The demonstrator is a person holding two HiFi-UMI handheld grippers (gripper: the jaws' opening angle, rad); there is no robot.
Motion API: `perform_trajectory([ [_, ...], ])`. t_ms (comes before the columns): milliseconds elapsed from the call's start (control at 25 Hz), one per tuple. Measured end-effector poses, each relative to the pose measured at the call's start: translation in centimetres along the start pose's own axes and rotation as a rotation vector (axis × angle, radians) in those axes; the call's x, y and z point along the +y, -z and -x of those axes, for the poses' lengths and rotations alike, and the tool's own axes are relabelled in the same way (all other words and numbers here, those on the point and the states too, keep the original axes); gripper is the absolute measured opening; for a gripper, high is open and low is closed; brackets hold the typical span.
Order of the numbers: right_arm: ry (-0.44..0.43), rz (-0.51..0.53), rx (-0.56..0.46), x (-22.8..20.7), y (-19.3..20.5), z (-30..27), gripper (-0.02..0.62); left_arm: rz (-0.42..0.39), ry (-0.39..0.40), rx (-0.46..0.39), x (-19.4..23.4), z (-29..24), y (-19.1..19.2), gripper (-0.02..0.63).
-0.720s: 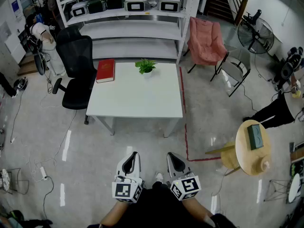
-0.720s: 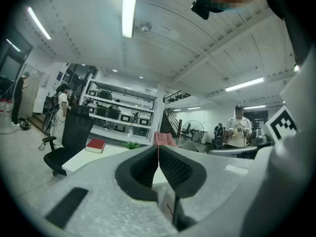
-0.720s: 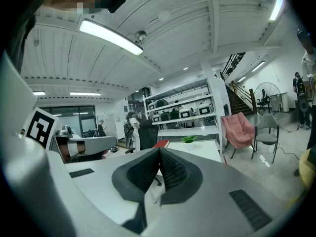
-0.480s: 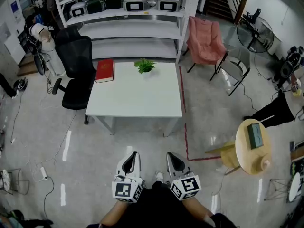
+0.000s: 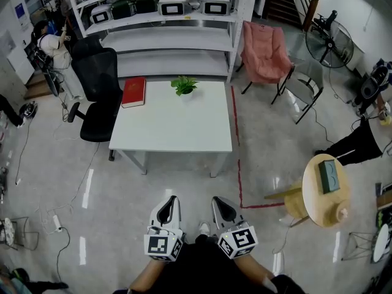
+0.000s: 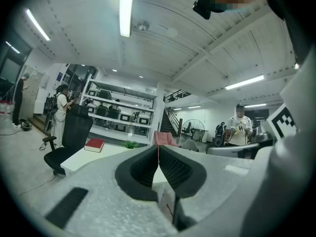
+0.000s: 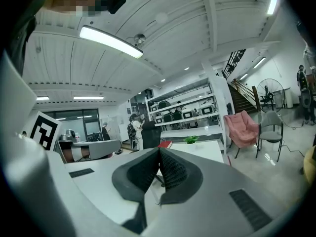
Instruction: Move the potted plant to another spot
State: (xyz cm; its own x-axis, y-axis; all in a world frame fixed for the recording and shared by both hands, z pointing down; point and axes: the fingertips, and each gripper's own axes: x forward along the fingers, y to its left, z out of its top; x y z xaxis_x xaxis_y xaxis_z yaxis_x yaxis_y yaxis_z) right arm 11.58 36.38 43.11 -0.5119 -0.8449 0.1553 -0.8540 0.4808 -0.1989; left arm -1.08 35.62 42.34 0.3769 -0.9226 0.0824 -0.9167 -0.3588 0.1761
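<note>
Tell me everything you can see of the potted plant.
The plant is a small tuft of bright green leaves, upright, in a pale pot that barely shows. It stands on the white table at its far edge, right of the red book and apart from it. Nothing else touches it.

The place looks like a lab or workshop hall: a glossy floor (image 5: pixel 269 139) trailing cables (image 5: pixel 58 222), white shelves (image 5: pixel 174 41) of boxy devices (image 5: pixel 173 5) (their kind is unclear), a table (image 5: pixel 174 130), an office chair (image 5: pixel 101 97), a fan (image 5: pixel 334 45), stairs (image 5: pixel 283 2) and strip lights (image 6: pixel 127 9).
</note>
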Motion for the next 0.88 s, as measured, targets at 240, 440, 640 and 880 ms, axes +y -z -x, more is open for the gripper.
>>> perform_trajectory([
  [240,-0.010,0.002,0.012,-2.2,0.2,0.1,0.012,-0.016,-0.031,0.014,-1.0,-1.7,0.5,0.021],
  [440,-0.034,0.000,-0.004,-3.7,-0.4,0.5,0.012,-0.028,-0.045,0.001,-2.3,-2.3,0.2,0.021],
  [640,-0.046,-0.009,-0.010,-5.0,-0.7,0.0,0.012,-0.031,-0.074,0.010,-2.4,-2.5,0.6,0.021],
  [880,-0.063,-0.013,0.002,-5.5,-0.2,-0.9,0.012,-0.027,-0.089,0.023,-1.8,-3.2,1.4,0.021],
])
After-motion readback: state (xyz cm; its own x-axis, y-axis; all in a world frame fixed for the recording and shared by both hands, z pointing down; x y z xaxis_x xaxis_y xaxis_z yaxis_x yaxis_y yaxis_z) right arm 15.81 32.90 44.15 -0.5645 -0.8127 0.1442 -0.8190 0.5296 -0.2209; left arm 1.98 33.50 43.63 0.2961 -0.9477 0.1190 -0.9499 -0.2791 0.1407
